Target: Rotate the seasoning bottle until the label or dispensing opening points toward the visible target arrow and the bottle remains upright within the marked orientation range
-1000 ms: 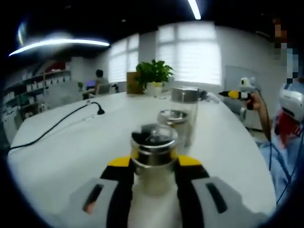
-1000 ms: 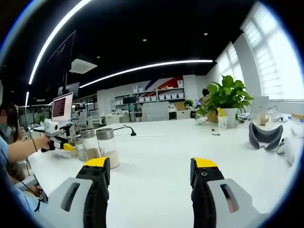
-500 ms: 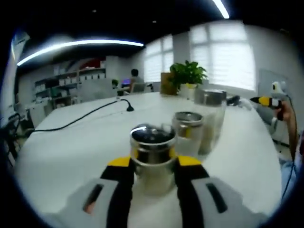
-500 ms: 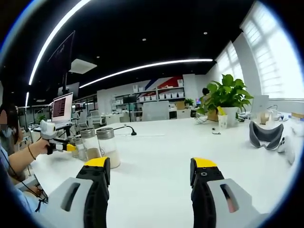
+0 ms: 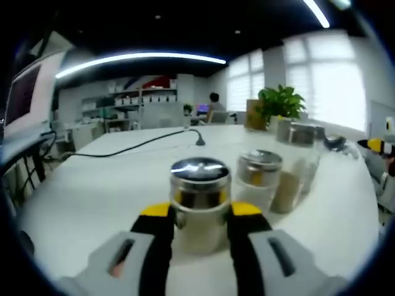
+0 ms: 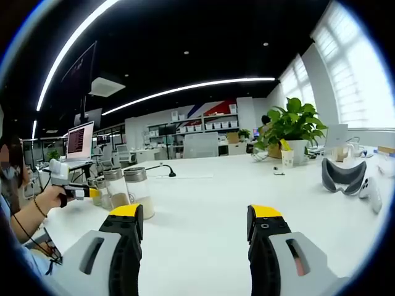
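A glass seasoning bottle [image 5: 199,206] with a shiny metal lid stands upright on the white table [image 5: 92,197]. My left gripper [image 5: 200,213] is shut on it, its yellow-tipped jaws pressing the bottle's two sides. In the right gripper view the left gripper [image 6: 73,192] sits at the far left in a person's hand, beside the held bottle [image 6: 99,190], which is mostly hidden. My right gripper [image 6: 196,216] hangs open over bare table with nothing between its jaws. The right gripper [image 5: 378,147] also peeks in at the left gripper view's right edge.
Two more lidded jars [image 5: 259,180] [image 5: 296,159] stand just right of the held bottle, seen again as jars [image 6: 139,192] [image 6: 116,189]. A black cable [image 5: 142,143] crosses the table. A potted plant [image 6: 293,126], a headset [image 6: 342,176] and a laptop [image 6: 77,140] lie farther off.
The left gripper view has swung round, the room sliding rightwards across it, while the bottle stays gripped between the jaws. The right gripper has barely moved.
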Motion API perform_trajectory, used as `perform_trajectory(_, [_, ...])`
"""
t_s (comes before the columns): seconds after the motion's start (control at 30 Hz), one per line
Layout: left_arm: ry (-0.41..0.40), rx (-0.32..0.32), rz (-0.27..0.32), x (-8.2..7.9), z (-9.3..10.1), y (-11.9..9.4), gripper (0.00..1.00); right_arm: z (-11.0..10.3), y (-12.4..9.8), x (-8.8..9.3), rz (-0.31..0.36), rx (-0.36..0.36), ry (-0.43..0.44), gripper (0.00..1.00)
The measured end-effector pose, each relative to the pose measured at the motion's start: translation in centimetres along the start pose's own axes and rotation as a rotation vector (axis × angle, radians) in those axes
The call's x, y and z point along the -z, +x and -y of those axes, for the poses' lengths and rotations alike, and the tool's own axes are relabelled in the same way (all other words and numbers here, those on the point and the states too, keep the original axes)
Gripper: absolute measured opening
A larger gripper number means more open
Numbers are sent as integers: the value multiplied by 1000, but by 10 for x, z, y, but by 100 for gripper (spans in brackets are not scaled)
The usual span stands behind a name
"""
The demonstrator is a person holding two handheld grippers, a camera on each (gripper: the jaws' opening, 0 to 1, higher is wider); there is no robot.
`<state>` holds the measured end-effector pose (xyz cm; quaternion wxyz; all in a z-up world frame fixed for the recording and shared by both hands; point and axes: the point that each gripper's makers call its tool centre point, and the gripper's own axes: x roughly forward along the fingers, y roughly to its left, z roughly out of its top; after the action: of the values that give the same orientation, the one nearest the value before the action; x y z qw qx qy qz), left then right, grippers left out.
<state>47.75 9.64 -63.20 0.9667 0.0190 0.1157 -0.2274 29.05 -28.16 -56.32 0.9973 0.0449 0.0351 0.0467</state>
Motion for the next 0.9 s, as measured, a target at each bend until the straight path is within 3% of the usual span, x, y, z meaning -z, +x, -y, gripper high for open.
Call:
perform_trajectory(0.1, [-27, -7, 22, 1, -1, -1, 36, -1, 0, -2, 5, -4, -4, 70])
perform_trajectory(0.57, [-43, -53, -37, 8, -1, 0, 36, 3, 0, -1, 3, 0, 2, 70])
perform_trajectory(0.7, [30, -73, -66, 15, -9, -8, 58, 4, 0, 0, 0, 8, 2, 70])
perform_trajectory(0.77, [19, -22, -32, 11, -5, -14, 59, 4, 1, 2, -4, 8, 5, 70])
perform_trajectory(0.83, [-41, -15, -6, 7, -11, -22, 60, 3, 1, 2, -5, 7, 7, 70])
perform_trajectory(0.9, [-16, 1, 0, 4, -17, -26, 60, 1, 2, 3, -8, 1, 12, 70])
